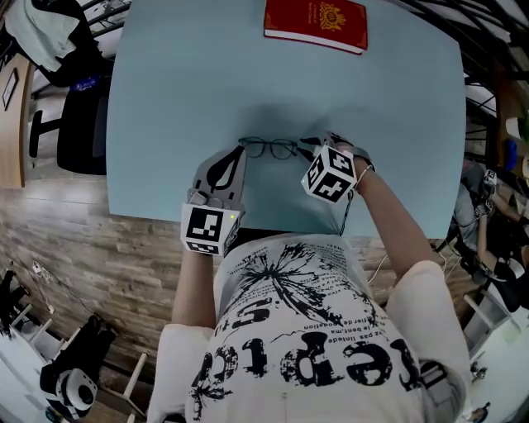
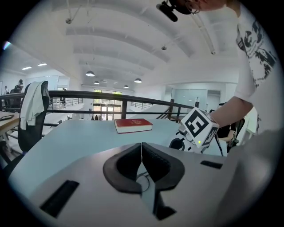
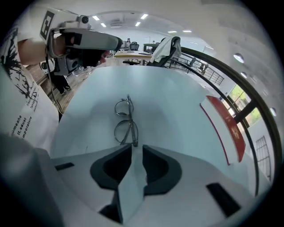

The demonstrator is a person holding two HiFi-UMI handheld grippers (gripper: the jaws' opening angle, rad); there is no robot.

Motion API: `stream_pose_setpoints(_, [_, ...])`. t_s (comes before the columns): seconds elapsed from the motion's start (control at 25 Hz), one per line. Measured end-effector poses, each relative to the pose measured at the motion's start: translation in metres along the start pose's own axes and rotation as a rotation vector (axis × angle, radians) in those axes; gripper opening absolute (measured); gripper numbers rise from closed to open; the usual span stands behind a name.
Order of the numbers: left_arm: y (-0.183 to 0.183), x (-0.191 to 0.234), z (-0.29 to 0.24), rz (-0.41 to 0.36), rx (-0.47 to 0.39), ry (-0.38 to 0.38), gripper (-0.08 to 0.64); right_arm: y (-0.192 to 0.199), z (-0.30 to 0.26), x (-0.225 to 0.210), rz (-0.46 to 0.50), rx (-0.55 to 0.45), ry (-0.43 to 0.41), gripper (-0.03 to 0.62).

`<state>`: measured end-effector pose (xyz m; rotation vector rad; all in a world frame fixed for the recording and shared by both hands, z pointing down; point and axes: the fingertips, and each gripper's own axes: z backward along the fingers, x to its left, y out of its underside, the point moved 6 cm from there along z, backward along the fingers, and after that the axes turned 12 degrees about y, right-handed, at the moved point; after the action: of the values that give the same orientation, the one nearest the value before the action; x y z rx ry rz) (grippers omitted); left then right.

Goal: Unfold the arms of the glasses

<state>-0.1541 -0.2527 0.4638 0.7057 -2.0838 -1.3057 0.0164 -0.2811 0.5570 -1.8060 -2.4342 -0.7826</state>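
The black thin-rimmed glasses [image 1: 269, 148] lie folded on the light blue table [image 1: 165, 107], lenses side by side. My left gripper [image 1: 240, 152] sits at their left end with its jaws shut; in the left gripper view [image 2: 141, 148] a thin bit of dark rim [image 2: 141, 179] shows below the pads, and I cannot tell whether they touch it. My right gripper [image 1: 308, 149] points steeply down at the right end. In the right gripper view its jaws [image 3: 136, 146] stand slightly apart. The near end of the glasses [image 3: 124, 117] lies just at the fingertips, not pinched.
A red book [image 1: 316, 23] lies at the table's far edge, also in the left gripper view [image 2: 133, 125] and as a red book [image 3: 226, 128] at the right gripper view's right. A dark office chair [image 1: 74, 124] stands left of the table. My body is against the near edge.
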Motion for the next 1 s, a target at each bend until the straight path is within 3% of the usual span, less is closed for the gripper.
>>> stream_pose_setpoints(0.44, [0.016, 0.000, -0.009, 0.031, 0.050, 0.001, 0.020, -0.004, -0.023, 0.005, 0.124, -0.016, -0.069, 0.043])
stream_pose_setpoints(0.64, [0.027, 0.002, -0.011, 0.028, 0.159, 0.010, 0.020, -0.008, -0.022, 0.006, 0.161, -0.047, -0.086, 0.035])
stream_pose_setpoints(0.72, [0.033, 0.001, -0.017, -0.033, 0.251, 0.046, 0.020, -0.009, -0.019, 0.006, 0.168, -0.052, -0.079, 0.034])
stream_pose_setpoints(0.88, [0.038, 0.000, -0.041, -0.239, 0.440, 0.183, 0.021, -0.011, -0.015, 0.008, 0.186, -0.044, -0.060, 0.032])
stream_pose_setpoints(1.0, [0.041, -0.003, -0.063, -0.390, 0.563, 0.292, 0.080, -0.012, -0.013, 0.010, 0.176, -0.028, -0.063, 0.032])
